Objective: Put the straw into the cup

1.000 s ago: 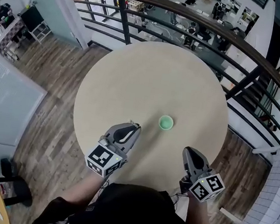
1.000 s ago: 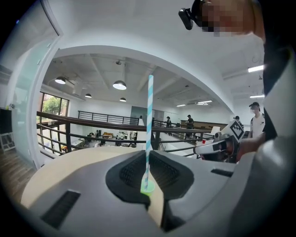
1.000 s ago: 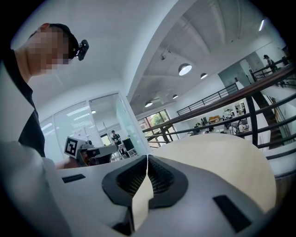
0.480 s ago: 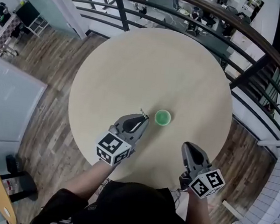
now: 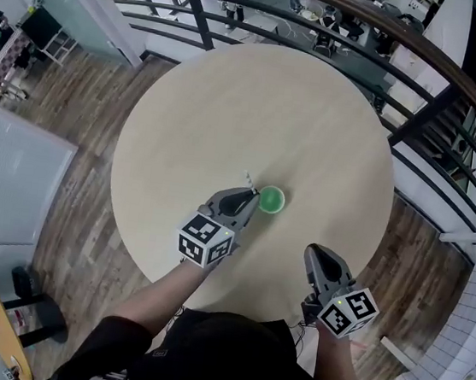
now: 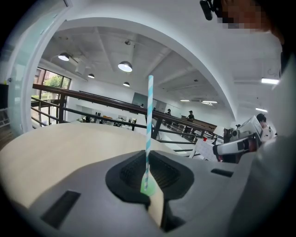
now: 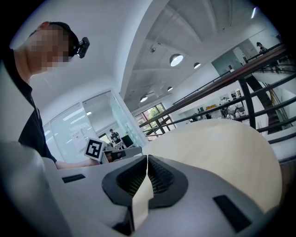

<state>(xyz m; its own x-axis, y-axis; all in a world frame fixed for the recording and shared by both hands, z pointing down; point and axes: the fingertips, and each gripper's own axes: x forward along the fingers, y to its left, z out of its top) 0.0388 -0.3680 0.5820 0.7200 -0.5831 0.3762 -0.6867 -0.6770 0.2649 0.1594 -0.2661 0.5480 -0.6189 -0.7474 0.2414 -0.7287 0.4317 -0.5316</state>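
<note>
1 thin striped straw (image 6: 149, 120) in left tool (image 5: 245, 205), round green cup (image 5: 270, 200)

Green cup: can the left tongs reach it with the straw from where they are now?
Probably yes. The left tongs, shut on the upright striped straw, sit close beside the green cup with nothing between them. The right tongs are back near the table edge, out of the way.

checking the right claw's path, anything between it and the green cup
Nothing: in the head view only bare table lies between the right claw and the green cup.
</note>
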